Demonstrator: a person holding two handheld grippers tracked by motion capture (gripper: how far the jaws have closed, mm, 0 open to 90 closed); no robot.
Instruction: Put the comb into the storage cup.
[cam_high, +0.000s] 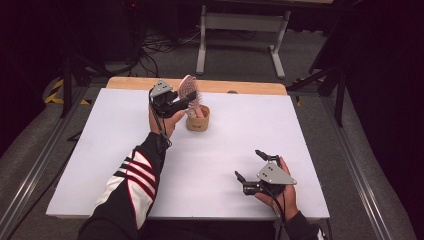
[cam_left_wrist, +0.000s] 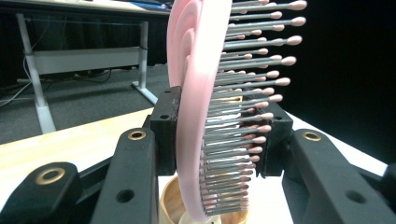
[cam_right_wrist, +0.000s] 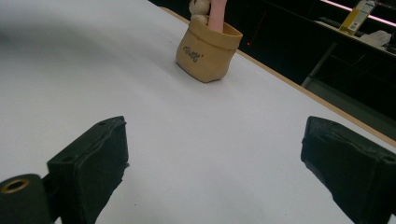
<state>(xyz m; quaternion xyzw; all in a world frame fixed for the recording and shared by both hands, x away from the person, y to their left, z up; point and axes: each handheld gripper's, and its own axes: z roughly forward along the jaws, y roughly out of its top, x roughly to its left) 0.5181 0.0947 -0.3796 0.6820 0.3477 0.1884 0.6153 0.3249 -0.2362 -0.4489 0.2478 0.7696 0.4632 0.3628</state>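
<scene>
A pink hairbrush (cam_high: 189, 89) with metal bristles stands upright, its handle (cam_right_wrist: 217, 14) down inside a small tan pouch (cam_high: 197, 122) at the back middle of the white table (cam_high: 225, 145). My left gripper (cam_high: 187, 100) is shut on the brush head. In the left gripper view one pad presses the pink back (cam_left_wrist: 196, 93) and the other meets the bristle tips, with the pouch (cam_left_wrist: 170, 200) just below. My right gripper (cam_high: 248, 164) rests near the front right, open, nothing between its jaws (cam_right_wrist: 212, 149). It faces the pouch (cam_right_wrist: 208, 51) from a distance.
A small pale figure (cam_right_wrist: 200, 9) sits in the pouch beside the handle. The table's wooden far edge (cam_high: 240, 86) lies just behind the pouch. Beyond it stand a white desk frame (cam_high: 240, 25) and floor cables.
</scene>
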